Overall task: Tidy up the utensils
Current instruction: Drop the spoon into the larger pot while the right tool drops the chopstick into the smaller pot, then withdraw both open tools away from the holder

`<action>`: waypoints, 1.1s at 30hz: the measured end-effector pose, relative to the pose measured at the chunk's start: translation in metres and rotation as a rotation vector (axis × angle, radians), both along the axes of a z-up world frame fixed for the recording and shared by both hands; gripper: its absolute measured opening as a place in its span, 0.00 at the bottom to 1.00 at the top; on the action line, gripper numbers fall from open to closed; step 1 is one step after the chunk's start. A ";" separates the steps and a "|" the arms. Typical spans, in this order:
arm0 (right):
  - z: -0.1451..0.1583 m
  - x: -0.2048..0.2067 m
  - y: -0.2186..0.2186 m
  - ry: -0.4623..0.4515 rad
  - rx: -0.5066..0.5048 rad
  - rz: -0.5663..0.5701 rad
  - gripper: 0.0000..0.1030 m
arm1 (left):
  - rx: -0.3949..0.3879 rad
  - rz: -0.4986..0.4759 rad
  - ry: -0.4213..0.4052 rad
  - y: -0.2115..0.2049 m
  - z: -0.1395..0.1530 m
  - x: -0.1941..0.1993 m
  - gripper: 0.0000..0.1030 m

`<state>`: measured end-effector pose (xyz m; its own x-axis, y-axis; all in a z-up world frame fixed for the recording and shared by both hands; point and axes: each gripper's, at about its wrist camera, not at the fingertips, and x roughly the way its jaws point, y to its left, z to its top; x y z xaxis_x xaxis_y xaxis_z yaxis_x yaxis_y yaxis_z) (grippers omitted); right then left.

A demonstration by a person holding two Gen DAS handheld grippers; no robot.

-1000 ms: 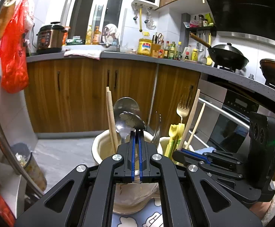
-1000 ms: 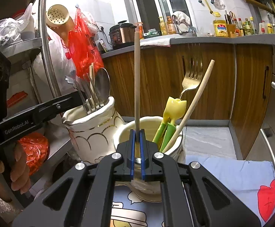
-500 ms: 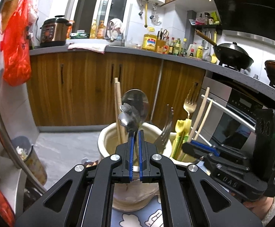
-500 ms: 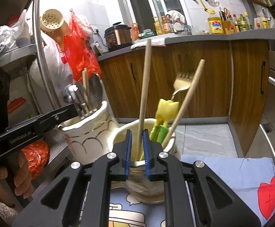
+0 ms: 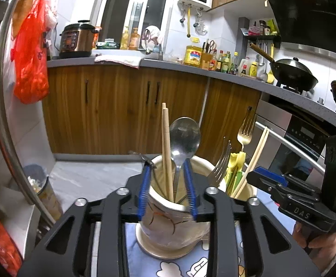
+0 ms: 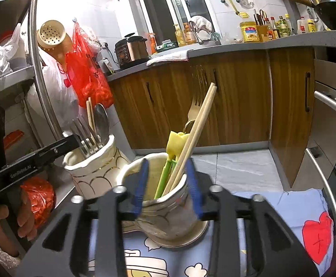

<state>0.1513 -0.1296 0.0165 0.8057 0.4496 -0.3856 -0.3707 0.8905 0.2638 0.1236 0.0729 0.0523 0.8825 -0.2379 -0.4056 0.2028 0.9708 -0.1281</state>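
A: We start with the biggest thing near us, the blue printed cloth (image 6: 290,205), which lies under both holders. On it stand two cream ceramic jars with gold lines, side by side and close together.

B: We see the left jar (image 5: 168,221) straight ahead in the left wrist view. It holds a pair of wooden chopsticks (image 5: 165,143), a steel spoon (image 5: 184,136) bowl up, and a steel fork (image 5: 221,161) leaning on its right rim.

A: And the right jar (image 6: 168,210) fills the right wrist view. In it we find a second pair of wooden chopsticks (image 6: 195,136) leaning right, a gold fork (image 6: 193,108) behind them, and yellow-and-green plastic utensils (image 6: 171,154).

B: Now the tools. Our left gripper (image 5: 168,184) has just been opening; its blue pads stand apart on either side of the left jar's mouth, with the spoon and chopsticks rising between them, and we see neither pad pressing on anything.

A: The right gripper (image 6: 166,180) has just been opening too. Its jaws are spread around the right jar's rim, the chopsticks standing free between them, not pinched.

B: Smallest, a bare hand (image 6: 23,214) grips the left tool's handle at the edge of the right wrist view.
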 end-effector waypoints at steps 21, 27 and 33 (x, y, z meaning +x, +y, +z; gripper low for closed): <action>0.040 -0.065 -0.022 0.032 -0.085 -0.009 0.92 | 0.073 0.086 0.112 -0.002 -0.001 -0.065 0.91; 0.034 -0.097 -0.023 -0.029 -0.117 -0.060 0.95 | 0.098 0.116 0.035 -0.016 -0.012 -0.094 0.93; 0.017 -0.106 -0.023 -0.094 -0.146 -0.138 0.95 | 0.088 0.140 -0.008 -0.019 -0.023 -0.099 0.94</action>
